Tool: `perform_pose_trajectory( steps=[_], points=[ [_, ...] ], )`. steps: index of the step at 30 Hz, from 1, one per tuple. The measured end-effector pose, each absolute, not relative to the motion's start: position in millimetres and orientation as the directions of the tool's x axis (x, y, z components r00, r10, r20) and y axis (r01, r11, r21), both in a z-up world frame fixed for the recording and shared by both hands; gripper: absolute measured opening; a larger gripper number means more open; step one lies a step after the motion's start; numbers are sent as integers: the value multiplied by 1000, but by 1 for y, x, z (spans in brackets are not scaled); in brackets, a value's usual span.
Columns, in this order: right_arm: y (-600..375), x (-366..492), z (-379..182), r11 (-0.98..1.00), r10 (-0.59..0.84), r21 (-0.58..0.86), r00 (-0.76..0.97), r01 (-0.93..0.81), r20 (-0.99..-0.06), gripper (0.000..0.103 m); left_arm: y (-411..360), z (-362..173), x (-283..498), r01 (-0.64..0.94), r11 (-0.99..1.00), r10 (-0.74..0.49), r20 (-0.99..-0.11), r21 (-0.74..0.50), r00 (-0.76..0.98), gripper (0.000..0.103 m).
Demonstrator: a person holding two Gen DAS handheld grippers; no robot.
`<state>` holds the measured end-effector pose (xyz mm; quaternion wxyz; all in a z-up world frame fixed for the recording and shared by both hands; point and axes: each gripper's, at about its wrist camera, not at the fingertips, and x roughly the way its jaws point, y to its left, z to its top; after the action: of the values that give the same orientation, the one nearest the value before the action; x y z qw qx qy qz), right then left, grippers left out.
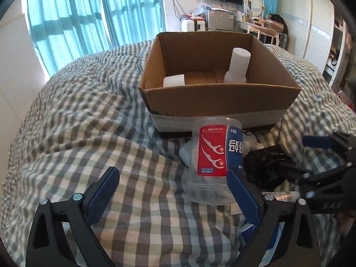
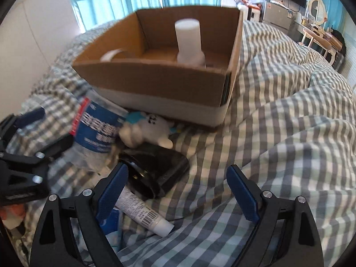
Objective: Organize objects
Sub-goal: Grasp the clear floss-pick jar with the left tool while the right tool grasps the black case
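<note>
A clear plastic tub with a red and blue label stands upside down on the checked duvet. My left gripper is open, and its right finger is just beside the tub. In the right wrist view the tub lies left of a white plush toy. My right gripper is open over the duvet, and its left finger is near a black case and a white tube. The open cardboard box holds a white bottle and a white roll.
The box sits on the rumpled duvet just behind the pile of items. My right gripper shows at the right edge of the left wrist view, and my left gripper at the left edge of the right wrist view. Curtains and furniture stand far behind.
</note>
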<state>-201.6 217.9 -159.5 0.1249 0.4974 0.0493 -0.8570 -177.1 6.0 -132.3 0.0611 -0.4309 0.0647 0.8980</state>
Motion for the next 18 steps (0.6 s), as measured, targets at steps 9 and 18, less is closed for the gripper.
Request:
perform_pose_trajectory(
  steps=[9, 18],
  points=[
    [217, -208, -175, -962, -200, 97, -416, 255, -887, 30, 18, -144, -179, -223, -974, 90, -808, 53, -583, 100],
    [221, -193, -152, -969, -178, 59, -516, 240, -838, 15, 32, -159, -193, -249, -967, 95, -843, 48, -529, 98]
  ],
)
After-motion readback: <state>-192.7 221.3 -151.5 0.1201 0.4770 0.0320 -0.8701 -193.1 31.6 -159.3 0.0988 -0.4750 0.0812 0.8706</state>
